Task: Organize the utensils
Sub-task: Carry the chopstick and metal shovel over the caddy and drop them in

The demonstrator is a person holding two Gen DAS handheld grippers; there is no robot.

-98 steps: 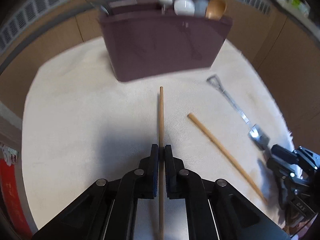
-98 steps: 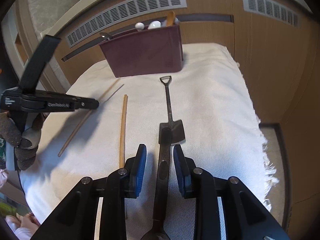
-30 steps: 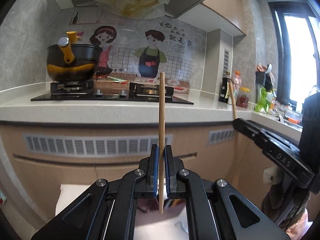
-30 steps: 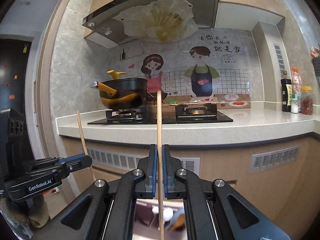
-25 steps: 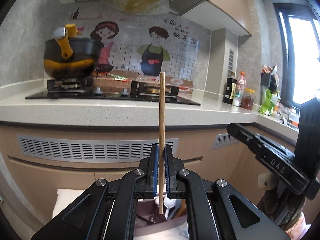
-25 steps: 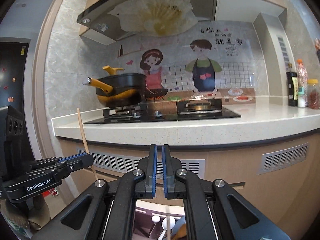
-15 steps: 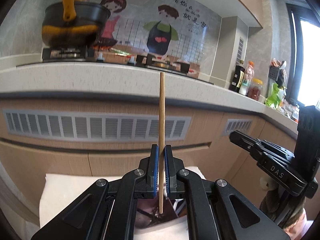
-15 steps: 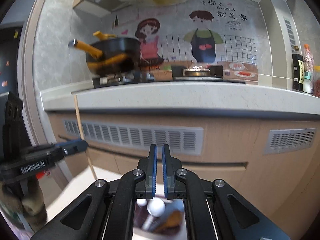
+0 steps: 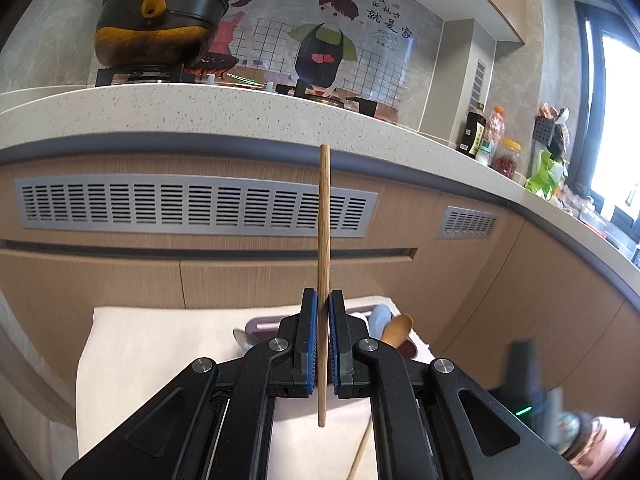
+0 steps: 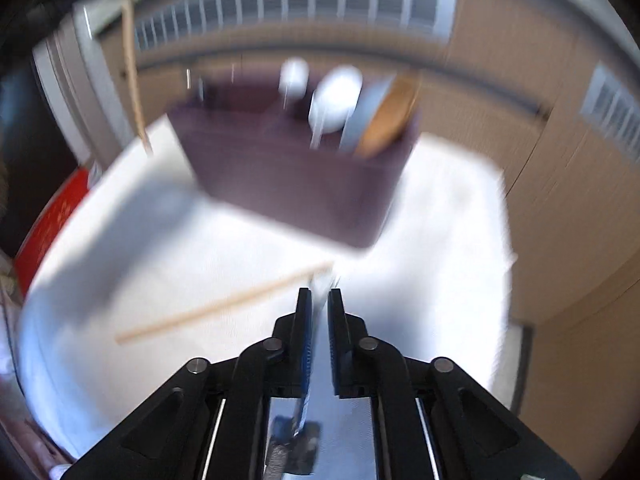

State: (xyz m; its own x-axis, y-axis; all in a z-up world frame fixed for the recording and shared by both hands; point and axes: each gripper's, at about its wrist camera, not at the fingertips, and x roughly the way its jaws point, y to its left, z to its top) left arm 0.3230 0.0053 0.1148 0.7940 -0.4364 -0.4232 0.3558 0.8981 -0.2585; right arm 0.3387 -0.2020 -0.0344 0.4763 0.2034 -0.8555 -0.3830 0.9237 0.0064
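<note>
Wooden chopstick point(image 9: 323, 264) stands upright, clamped in left gripper point(image 9: 323, 344) above caddy point(image 10: 296, 184) at cloth point(image 10: 440, 280) far edge. Right gripper point(image 10: 318, 344), jaws opening, nothing clearly gripped, blurred over 2nd chopstick point(image 10: 224, 304) mid-cloth. Best: centre tip over caddy, lower, then release.

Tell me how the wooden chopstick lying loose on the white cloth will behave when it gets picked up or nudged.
The chopstick on the cloth looks thin, straight and wooden, so probably stiff and very light. Being slim and seemingly round, it may roll or pivot if nudged, though the white cloth should damp that. A narrow pinch like the left gripper has on its chopstick likely suits it.
</note>
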